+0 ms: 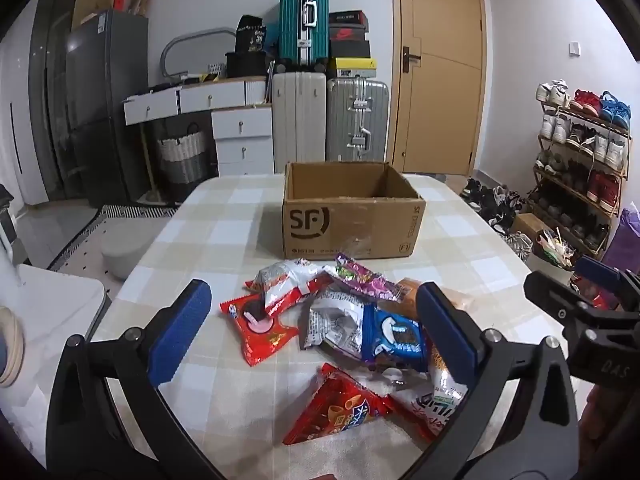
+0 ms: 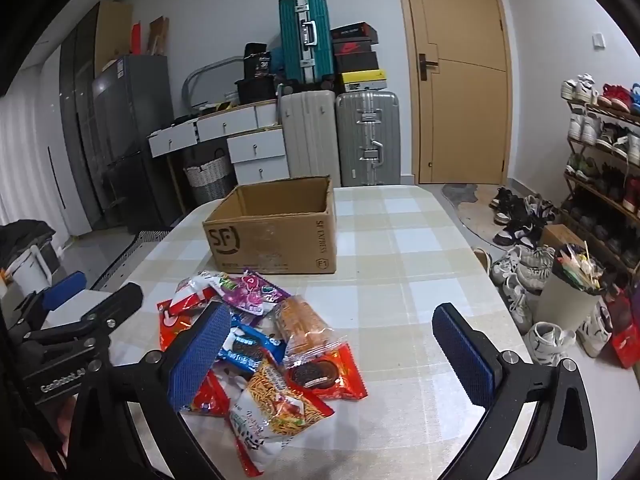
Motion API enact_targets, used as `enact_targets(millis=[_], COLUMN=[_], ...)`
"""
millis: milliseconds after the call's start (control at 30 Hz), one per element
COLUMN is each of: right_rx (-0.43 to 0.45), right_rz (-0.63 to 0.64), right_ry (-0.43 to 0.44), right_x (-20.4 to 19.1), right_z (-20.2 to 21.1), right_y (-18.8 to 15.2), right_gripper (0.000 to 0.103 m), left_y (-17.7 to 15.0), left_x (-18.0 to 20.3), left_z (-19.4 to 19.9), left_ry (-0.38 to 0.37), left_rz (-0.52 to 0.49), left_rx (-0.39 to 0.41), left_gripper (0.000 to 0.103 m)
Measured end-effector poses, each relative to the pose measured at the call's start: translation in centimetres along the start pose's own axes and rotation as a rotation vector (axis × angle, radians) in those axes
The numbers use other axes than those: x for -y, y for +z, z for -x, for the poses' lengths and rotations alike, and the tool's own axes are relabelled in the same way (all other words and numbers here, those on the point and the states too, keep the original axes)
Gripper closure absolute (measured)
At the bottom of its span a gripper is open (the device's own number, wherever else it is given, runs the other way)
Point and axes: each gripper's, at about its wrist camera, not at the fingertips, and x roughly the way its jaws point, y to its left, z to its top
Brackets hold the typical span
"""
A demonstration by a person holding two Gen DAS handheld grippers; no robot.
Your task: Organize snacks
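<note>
A pile of snack packets [image 1: 344, 332] lies on the checked table, also in the right wrist view [image 2: 260, 344]: a blue Oreo pack [image 1: 394, 338], a red Oreo pack [image 1: 260, 326], a purple candy pack [image 1: 366, 280], red chip bags. Behind the pile stands an open, empty-looking SF cardboard box [image 1: 348, 220], also in the right wrist view [image 2: 276, 228]. My left gripper [image 1: 316, 328] is open above the pile, holding nothing. My right gripper [image 2: 332, 354] is open over the pile's right side, empty. The right gripper also shows at the far right in the left wrist view [image 1: 592, 304].
The checked tablecloth table [image 2: 400, 248] has its right edge near a shoe rack [image 2: 604, 152] and shoes on the floor. Suitcases [image 1: 332, 120], white drawers [image 1: 236, 128] and a wooden door [image 1: 444, 64] stand behind. A white chair [image 1: 52, 312] is at the left.
</note>
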Motion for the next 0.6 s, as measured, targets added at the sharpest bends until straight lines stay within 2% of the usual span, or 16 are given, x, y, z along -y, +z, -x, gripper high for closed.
enact_targets(millis=[233, 600], right_rx=[-0.033, -0.015], right_rz=[-0.003, 0.013], right_ry=[0.014, 0.023], right_x=[-0.12, -0.43], right_z=[-0.43, -0.13], right_y=[-0.15, -0.26], right_gripper=[0.000, 0.000], left_y=[0.13, 0.15], left_x=[-0.55, -0.67], left_z=[0.31, 0.00], left_ry=[0.008, 0.006], left_rz=[0.018, 0.019], left_rx=[0.007, -0.004], left_gripper=[0.001, 0.001])
